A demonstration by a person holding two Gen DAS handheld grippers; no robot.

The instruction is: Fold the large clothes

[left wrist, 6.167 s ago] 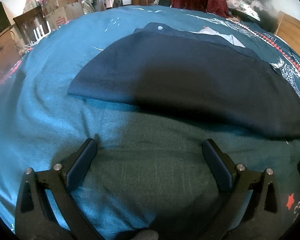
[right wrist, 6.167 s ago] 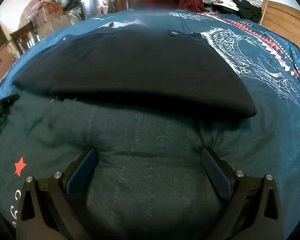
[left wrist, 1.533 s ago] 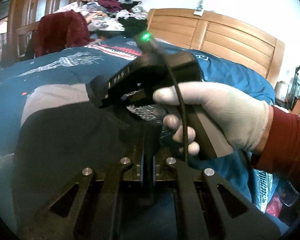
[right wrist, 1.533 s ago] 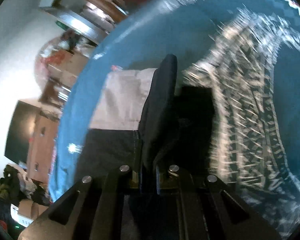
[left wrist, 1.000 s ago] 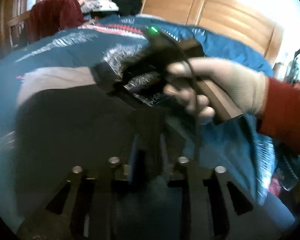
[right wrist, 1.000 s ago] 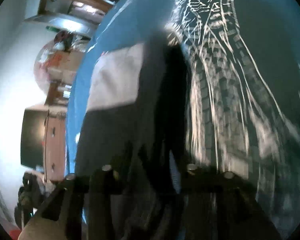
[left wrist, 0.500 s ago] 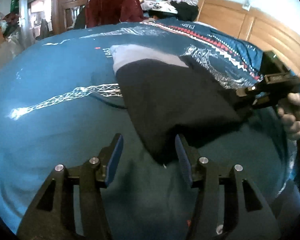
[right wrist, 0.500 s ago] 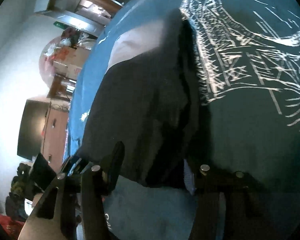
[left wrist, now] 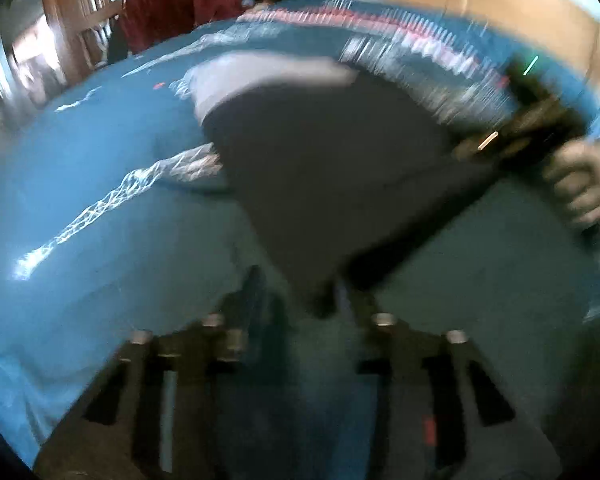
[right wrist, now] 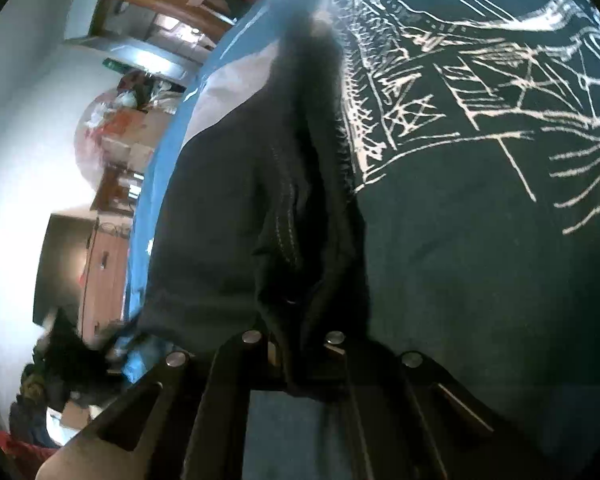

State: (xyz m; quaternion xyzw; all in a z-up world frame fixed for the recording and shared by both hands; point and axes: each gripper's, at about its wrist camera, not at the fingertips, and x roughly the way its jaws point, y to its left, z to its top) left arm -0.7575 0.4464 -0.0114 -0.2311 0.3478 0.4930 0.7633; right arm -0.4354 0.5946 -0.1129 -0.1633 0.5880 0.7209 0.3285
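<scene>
A dark navy garment [left wrist: 320, 168] lies folded on the blue bedspread [left wrist: 100, 240], with a pale grey layer [left wrist: 268, 72] showing at its far end. My left gripper [left wrist: 306, 296] is open, and the garment's near corner sits between its fingertips; this view is motion-blurred. In the right wrist view my right gripper [right wrist: 294, 332] is shut on a bunched edge of the garment [right wrist: 220, 200]. The left wrist view also shows the right gripper [left wrist: 532, 120] at the garment's right edge, held by a gloved hand [left wrist: 580, 192].
The bedspread [right wrist: 480, 240] carries a white line print. A wooden headboard [left wrist: 440, 12] stands at the far right. A red garment [left wrist: 172, 4] hangs over a chair beyond the bed. Wooden furniture and boxes [right wrist: 120, 140] stand along the room's wall.
My right gripper has gone from open to shut on the garment's edge. The left gripper stays open and has moved closer to the near corner, its view now blurred.
</scene>
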